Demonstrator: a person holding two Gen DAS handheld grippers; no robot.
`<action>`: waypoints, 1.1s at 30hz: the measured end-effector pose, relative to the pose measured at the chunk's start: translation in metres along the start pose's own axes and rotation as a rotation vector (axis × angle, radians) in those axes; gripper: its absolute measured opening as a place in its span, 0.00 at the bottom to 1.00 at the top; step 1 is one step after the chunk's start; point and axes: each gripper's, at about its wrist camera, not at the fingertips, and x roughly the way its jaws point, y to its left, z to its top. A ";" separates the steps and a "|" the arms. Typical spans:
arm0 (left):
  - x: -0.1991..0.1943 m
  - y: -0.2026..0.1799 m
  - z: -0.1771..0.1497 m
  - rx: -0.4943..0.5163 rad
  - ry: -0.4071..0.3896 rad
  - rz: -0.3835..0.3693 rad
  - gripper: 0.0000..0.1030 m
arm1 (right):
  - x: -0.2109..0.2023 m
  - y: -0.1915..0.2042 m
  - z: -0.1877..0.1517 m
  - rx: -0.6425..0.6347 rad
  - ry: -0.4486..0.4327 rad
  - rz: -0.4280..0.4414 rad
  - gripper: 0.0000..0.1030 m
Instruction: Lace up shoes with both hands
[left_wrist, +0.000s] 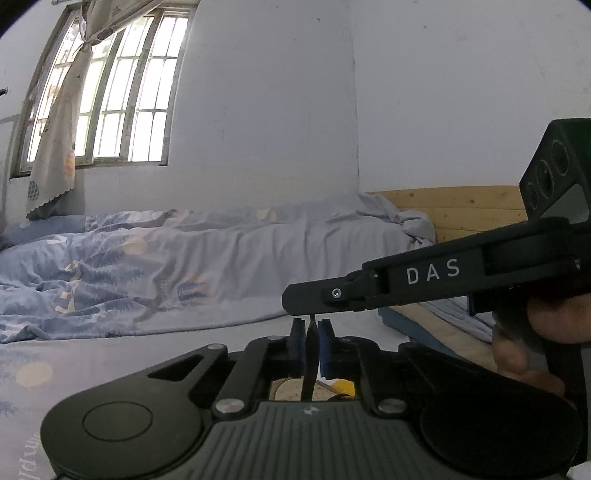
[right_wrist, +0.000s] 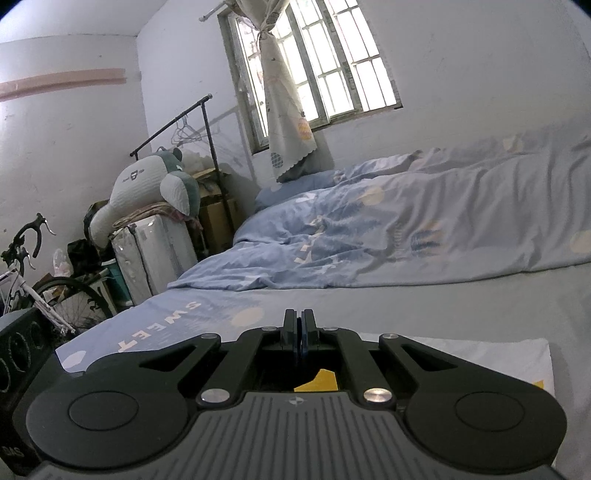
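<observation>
Shoelace (left_wrist: 309, 363), thin dark flat cord, pinched in left claw (left_wrist: 312, 341).

A bed (right_wrist: 461, 306) in a pale blue sheet; a rumpled patterned duvet (right_wrist: 406, 229) lies across it.

White walls (right_wrist: 480, 55), a barred window (right_wrist: 325, 70) bright with daylight, a tied curtain (right_wrist: 284, 110) — and a bed (right_wrist: 443, 302) under a rumpled blue duvet (right_wrist: 406, 229).
</observation>
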 end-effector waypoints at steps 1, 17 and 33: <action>0.000 0.000 0.000 0.002 0.000 0.000 0.03 | 0.000 0.000 0.000 0.001 0.000 -0.001 0.02; -0.002 0.007 0.005 -0.021 -0.001 0.001 0.00 | -0.003 -0.002 0.001 0.046 -0.031 -0.013 0.27; -0.061 0.098 0.061 -0.070 -0.231 0.421 0.00 | -0.081 -0.032 0.001 0.229 -0.219 -0.215 0.57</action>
